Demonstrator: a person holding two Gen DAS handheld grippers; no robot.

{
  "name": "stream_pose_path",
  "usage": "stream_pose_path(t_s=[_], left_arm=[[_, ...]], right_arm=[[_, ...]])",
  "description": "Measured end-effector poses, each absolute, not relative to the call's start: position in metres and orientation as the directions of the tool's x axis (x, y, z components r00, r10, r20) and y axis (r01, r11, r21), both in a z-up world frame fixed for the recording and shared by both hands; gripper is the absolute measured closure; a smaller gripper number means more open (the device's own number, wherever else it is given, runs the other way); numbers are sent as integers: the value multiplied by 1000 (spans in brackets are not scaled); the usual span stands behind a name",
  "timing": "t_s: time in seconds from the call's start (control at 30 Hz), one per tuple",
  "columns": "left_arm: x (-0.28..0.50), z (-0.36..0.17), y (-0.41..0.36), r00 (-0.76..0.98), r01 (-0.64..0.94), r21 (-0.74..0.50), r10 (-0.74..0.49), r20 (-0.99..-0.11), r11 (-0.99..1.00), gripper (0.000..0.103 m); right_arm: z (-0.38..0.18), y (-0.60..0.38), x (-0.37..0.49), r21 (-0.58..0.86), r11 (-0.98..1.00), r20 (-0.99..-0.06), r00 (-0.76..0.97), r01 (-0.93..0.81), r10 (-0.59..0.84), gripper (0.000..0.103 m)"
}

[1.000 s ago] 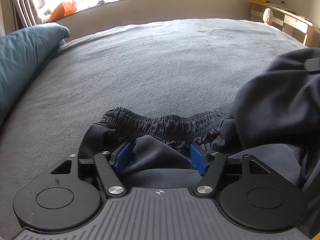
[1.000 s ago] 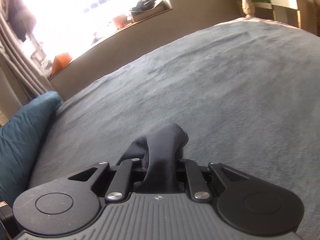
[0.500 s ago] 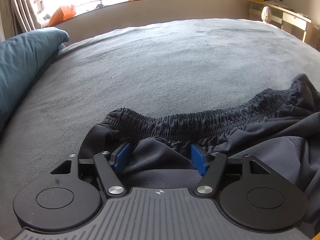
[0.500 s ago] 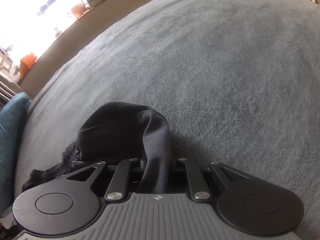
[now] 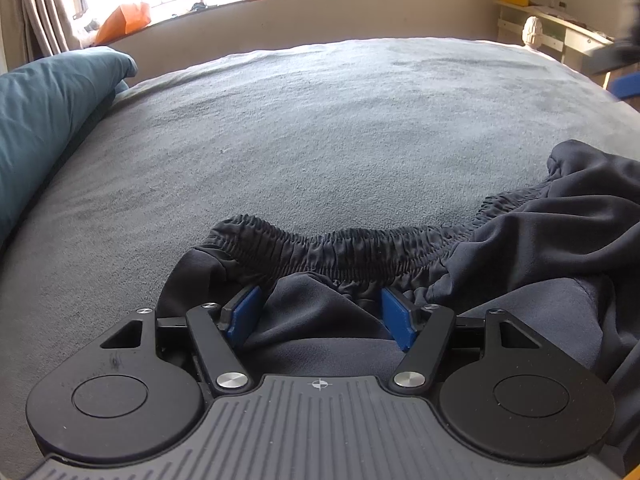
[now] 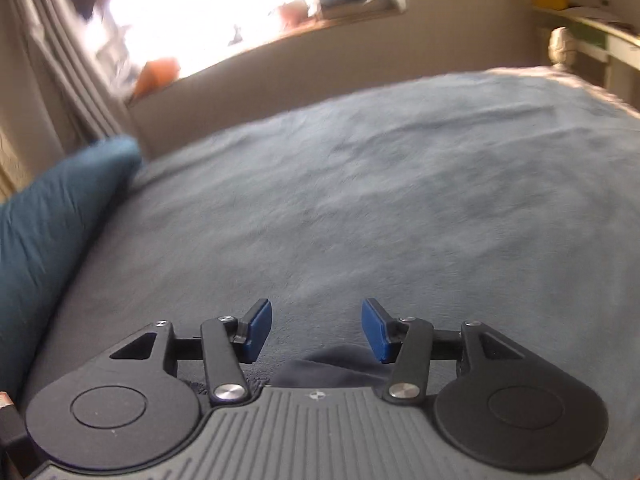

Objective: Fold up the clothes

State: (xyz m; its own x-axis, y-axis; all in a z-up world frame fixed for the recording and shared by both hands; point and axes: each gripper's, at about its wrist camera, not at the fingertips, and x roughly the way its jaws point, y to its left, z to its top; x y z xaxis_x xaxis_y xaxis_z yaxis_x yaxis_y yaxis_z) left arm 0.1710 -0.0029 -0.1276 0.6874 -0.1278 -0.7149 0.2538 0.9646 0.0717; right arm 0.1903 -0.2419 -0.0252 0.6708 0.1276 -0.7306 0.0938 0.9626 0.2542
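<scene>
A dark garment with a gathered elastic waistband [image 5: 360, 252] lies on the grey bed cover [image 5: 320, 128] and spreads out to the right. My left gripper [image 5: 320, 312] rests low over the garment with its jaws wide. A ridge of the dark cloth [image 5: 320, 316] lies between the blue pads [image 5: 244, 312], which do not clamp it. My right gripper [image 6: 316, 328] hovers over bare bed cover [image 6: 400, 200]. Its jaws are opening with nothing between them, and a bit of the dark cloth [image 6: 332, 368] shows just under its body.
A teal pillow [image 5: 44, 120] lies along the bed's left side. Behind the bed a low wall carries a bright window sill with an orange bag [image 5: 124, 22]. A pale shelf unit [image 5: 560, 36] stands at the far right, and curtains [image 6: 68, 60] hang at the left.
My right gripper was shut on a fold of the dark cloth, set it down on the bed, opened and drew clear. The raised cloth now lies flat to the right. The left gripper stayed still.
</scene>
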Motion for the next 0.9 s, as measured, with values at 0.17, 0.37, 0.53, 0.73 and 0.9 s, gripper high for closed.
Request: stream_pose_path(t_s=[0.17, 0.37, 0.53, 0.73, 0.9], left_arm=[[172, -128, -1, 685, 256, 59, -138, -716, 965, 37], [173, -128, 2, 680, 260, 43, -151, -718, 965, 37], [173, -129, 3, 681, 262, 37, -158, -715, 964, 36], [173, -130, 3, 684, 264, 38, -159, -712, 964, 35], [173, -130, 3, 685, 264, 40, -158, -712, 964, 35]], right_arm=[[-83, -247, 249, 267, 942, -879, 452, 201, 153, 50], [-106, -260, 271, 310, 937, -934, 238, 161, 269, 39], [-107, -243, 274, 280, 956, -958, 85, 88, 273, 36], [-110, -222, 263, 297, 955, -955, 2, 22, 297, 38], [-109, -223, 249, 320, 947, -947, 17, 33, 320, 59]])
